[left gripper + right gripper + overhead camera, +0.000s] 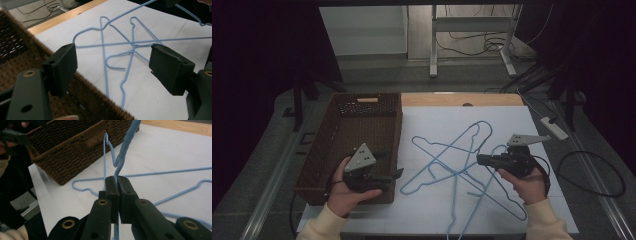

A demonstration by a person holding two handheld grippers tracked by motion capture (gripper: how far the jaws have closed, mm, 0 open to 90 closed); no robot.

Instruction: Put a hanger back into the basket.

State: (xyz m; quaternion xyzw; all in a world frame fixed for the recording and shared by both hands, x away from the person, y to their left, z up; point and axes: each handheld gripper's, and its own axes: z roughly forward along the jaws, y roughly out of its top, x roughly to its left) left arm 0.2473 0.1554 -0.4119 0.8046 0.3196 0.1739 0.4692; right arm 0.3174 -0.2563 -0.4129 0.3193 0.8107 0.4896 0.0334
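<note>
My right gripper (117, 182) has its jaws clamped on the twisted neck of a blue hanger (124, 152); my left gripper (112, 65) holds its jaws wide apart over the basket (357, 135) rim, gripping nothing; more hangers (447, 155) lie tangled on the white counter (512, 125) beside the basket.

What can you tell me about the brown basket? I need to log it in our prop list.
The brown basket is a rectangular bin of dark woven wicker-like material, open-topped, with a slot handle cut into its far wall. It stands upright on the table's left edge, beside the white sheet where light-blue wire hangers lie tangled. The visible part of its inside looks empty. The left gripper is held, open, over its near right corner.
</note>
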